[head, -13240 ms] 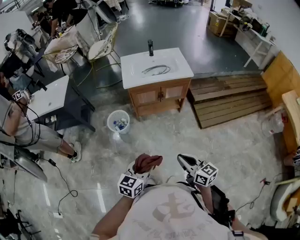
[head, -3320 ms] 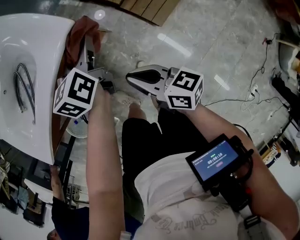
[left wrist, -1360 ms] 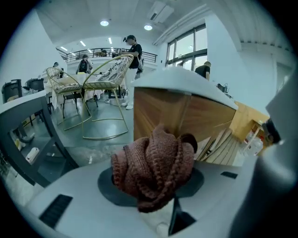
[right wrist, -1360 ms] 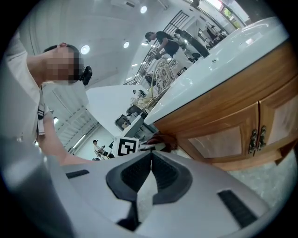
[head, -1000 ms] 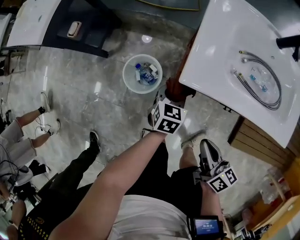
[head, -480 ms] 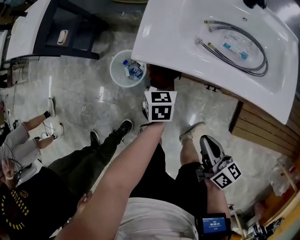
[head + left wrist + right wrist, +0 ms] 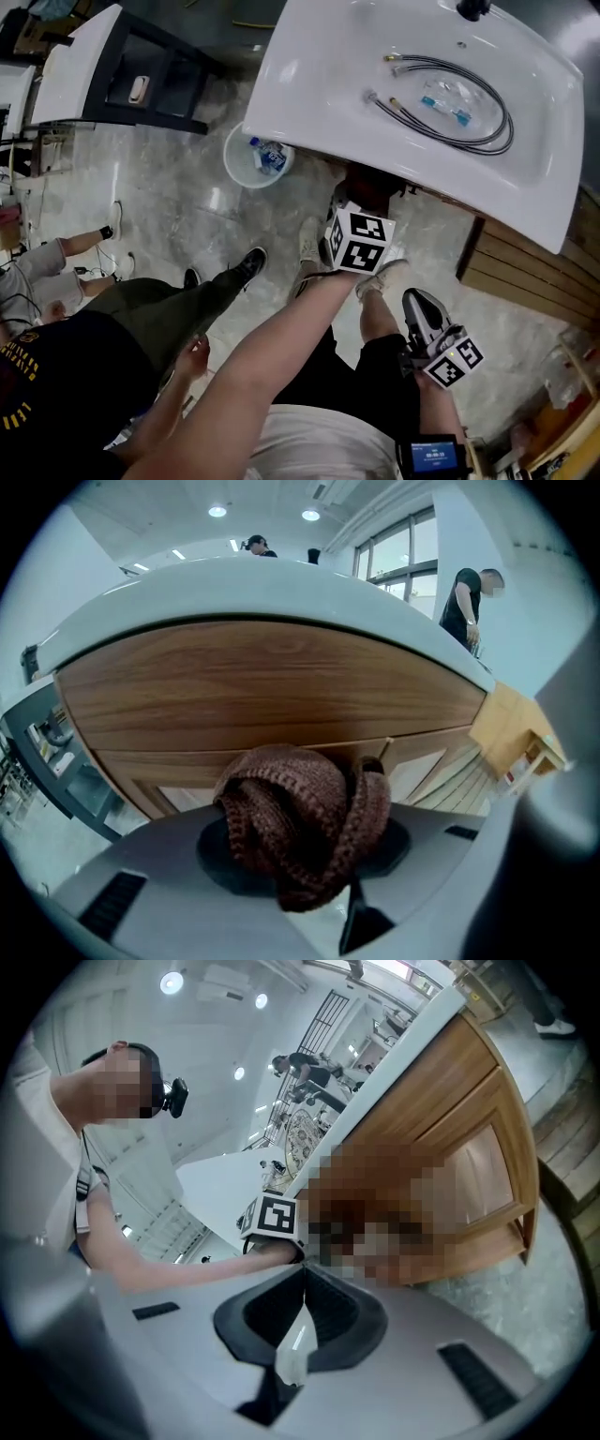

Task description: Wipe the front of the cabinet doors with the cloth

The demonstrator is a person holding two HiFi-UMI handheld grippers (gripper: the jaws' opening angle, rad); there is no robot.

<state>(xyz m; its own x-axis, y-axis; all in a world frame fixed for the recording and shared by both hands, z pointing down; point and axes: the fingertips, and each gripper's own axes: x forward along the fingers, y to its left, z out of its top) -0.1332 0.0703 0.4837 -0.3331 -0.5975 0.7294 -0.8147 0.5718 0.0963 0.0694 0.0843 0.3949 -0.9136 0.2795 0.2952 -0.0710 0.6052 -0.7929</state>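
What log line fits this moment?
left claw: shut on cloth | cloth: close to cabinet front, contact unclear | right claw: shut, empty, away from cabinet

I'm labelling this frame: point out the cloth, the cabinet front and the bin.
cloth (image 7: 300,827): left gripper view, bundle's middle.
cabinet front (image 7: 272,691): left gripper view, upper wood panel.
bin (image 7: 227,161): head view, left rim.

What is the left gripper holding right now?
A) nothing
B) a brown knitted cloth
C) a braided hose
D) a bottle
B: the left gripper is shut on a bunched brown knitted cloth, close to the wooden cabinet front.
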